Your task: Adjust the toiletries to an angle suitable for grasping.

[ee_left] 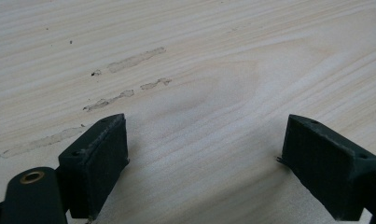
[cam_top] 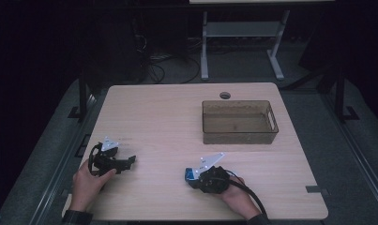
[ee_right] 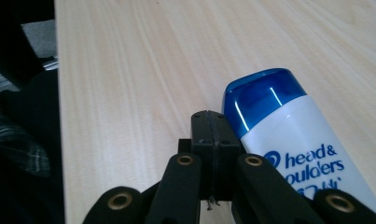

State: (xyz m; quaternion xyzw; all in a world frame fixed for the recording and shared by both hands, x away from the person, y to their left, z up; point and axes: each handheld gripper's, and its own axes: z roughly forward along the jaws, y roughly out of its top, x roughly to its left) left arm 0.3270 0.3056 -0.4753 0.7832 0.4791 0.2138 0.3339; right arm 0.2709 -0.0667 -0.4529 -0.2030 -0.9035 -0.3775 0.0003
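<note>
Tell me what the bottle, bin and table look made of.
Bottle: glossy plastic, white body, blue cap with sharp highlights. Bin: see-through brownish plastic, probably; the tabletop shows through its walls. Table: pale wood grain, matte; could be laminate rather than solid wood.

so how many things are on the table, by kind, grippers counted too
Handheld grippers: 2, the left gripper and the right gripper
Shampoo bottles: 1, the white bottle with a blue cap, lying beside the right gripper's closed jaws
Bins: 1, the brown see-through bin, nothing visible in it
Total: 4
</note>
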